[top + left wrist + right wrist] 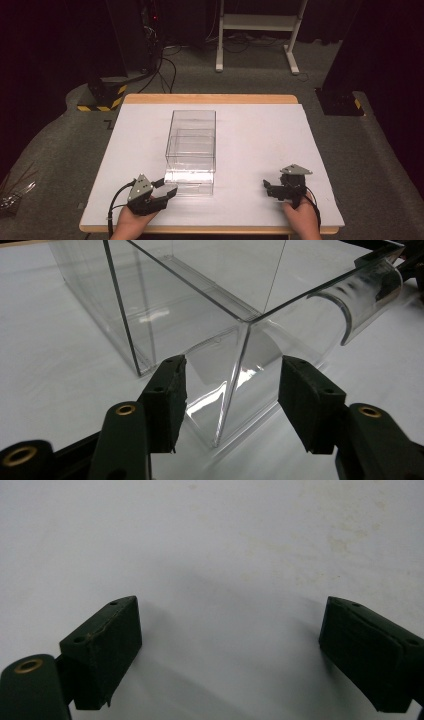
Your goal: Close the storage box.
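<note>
1 clear plastic box (191,150) stands on the white table (260,145), a little left of the table's middle, its long side running from the near edge toward the far edge. Its walls are see-through, and at its near end a curved clear flap (189,181) lies low against the tabletop.

Just beside that near end, at its left corner, sits the left gripper (167,189), held in the person's left hand (131,222). Its tips point toward the box. In the left gripper view the 2 black jaws stand spread apart, with the box's upright corner edge (234,385) rising between them; the jaws (227,390) do not clamp it, and I cannot tell whether either pad touches the plastic. The curved flap (360,295) shows farther off on that view's right.

Well apart from the box, toward the table's near right corner, the right gripper (267,187) rests low over the tabletop in the person's right hand (302,217), a cable (314,205) trailing back from it. In the right gripper view its 2 jaws are wide apart over bare white surface (225,555), holding nothing.
</note>
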Motion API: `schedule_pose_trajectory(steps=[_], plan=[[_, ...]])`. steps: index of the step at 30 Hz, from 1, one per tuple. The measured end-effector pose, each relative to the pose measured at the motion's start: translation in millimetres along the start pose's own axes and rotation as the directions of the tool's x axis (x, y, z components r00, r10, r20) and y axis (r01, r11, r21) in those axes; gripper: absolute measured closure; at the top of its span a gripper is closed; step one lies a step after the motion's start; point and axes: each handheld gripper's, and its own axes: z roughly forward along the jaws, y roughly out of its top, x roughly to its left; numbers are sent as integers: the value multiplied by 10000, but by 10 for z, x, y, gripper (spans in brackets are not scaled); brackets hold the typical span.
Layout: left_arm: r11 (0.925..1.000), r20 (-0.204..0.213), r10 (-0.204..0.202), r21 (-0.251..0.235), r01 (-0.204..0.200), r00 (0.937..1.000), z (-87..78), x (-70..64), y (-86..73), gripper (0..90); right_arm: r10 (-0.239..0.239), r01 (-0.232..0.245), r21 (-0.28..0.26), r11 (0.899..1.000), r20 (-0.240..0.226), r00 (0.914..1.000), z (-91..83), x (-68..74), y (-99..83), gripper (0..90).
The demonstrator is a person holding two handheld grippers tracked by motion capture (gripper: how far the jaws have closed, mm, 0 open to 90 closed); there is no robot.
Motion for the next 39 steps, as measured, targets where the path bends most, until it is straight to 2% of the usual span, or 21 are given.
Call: schedule_pose_trajectory(steps=[4, 11, 22, 26, 28, 31, 36, 39], plan=[[10000, -75, -28, 11, 29, 10000, 32, 24, 3, 478, 0, 0, 3, 10000, 4, 10000, 0, 1, 0, 101], [9988, -357, -441, -205, 434, 9984, 151, 94, 36, 489, -4, 4, 0, 10000, 6, 10000, 0, 1, 0, 101], [9975, -763, -606, -398, 577, 9952, 271, 177, 67, 550, 14, -14, 9, 10000, 5, 10000, 0, 2, 0, 101], [9977, -1066, -529, -478, 481, 9929, 247, 165, 56, 597, 13, -13, 7, 10000, -5, 10000, -1, 1, -1, 101], [9965, -1338, -642, -626, 562, 9889, 225, 166, 56, 558, 23, -23, -1, 10000, -9, 10000, -1, -1, -1, 101], [9954, -1426, -810, -633, 726, 9865, 232, 190, 58, 466, -6, 6, -2, 10000, 0, 10000, 0, 0, 0, 101], [9955, -1336, -893, -445, 841, 9870, 273, 219, 67, 388, -5, 5, 0, 10000, 4, 10000, 0, 0, 0, 101], [9937, -1212, -1116, -274, 1090, 9863, 293, 253, 66, 352, -9, 9, 2, 10000, 4, 10000, 0, 0, 0, 101]])
